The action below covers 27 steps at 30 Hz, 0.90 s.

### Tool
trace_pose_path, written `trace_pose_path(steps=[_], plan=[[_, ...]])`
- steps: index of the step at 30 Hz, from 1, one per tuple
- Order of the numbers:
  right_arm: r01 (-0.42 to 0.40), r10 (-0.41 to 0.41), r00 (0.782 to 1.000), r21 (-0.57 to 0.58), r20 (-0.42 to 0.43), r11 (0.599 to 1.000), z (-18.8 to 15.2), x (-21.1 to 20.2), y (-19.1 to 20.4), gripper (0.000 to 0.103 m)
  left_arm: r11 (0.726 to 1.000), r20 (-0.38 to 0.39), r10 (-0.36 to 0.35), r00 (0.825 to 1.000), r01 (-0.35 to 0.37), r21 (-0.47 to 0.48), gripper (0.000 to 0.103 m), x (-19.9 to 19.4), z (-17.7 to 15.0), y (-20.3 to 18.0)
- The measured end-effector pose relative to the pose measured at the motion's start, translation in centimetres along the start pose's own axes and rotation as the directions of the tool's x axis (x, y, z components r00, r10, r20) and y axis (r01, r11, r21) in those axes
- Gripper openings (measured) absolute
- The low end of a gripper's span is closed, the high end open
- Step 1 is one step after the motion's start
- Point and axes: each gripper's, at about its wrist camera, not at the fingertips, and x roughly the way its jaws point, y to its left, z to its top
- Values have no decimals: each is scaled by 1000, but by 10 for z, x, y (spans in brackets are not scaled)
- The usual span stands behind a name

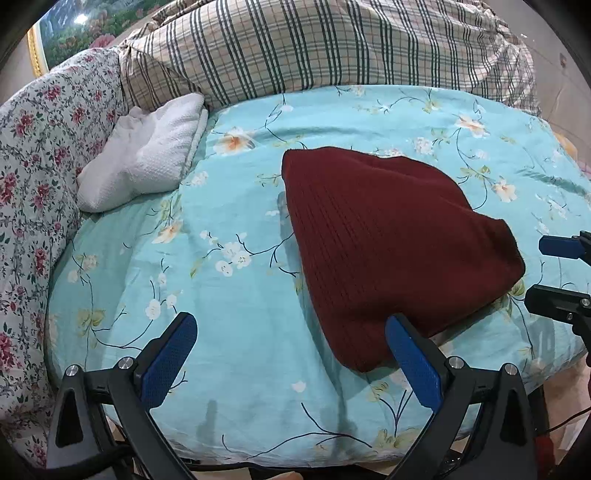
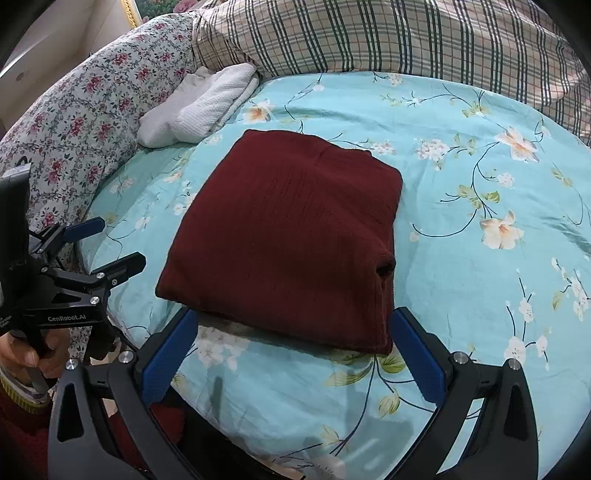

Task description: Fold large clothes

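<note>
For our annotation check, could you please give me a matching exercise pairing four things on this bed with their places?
Things:
1. dark red knitted sweater
2. white textured towel
3. beige plaid quilt
4. red-flowered pillow

Places:
A. heaped along the far side of the bed
B. along the left edge
C. folded, mid-bed on the turquoise floral sheet
D. far-left corner, beside the pillow

Pairs: 1-C, 2-D, 3-A, 4-B

Bed covered by turquoise floral sheet (image 2: 461,258). Plaid quilt (image 2: 406,37) heaped along far side; rose-print bedding (image 2: 92,110) at left; white towel (image 2: 207,107) between them. Gold-framed picture (image 1: 74,33) behind
</note>
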Motion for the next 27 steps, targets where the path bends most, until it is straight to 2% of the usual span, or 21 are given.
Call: trace_pose_path(steps=[27], plan=[[-9, 9, 1000, -2, 25, 1000, -5, -11, 10, 103, 1000, 34, 8, 999, -8, 10, 102, -20, -5, -12]])
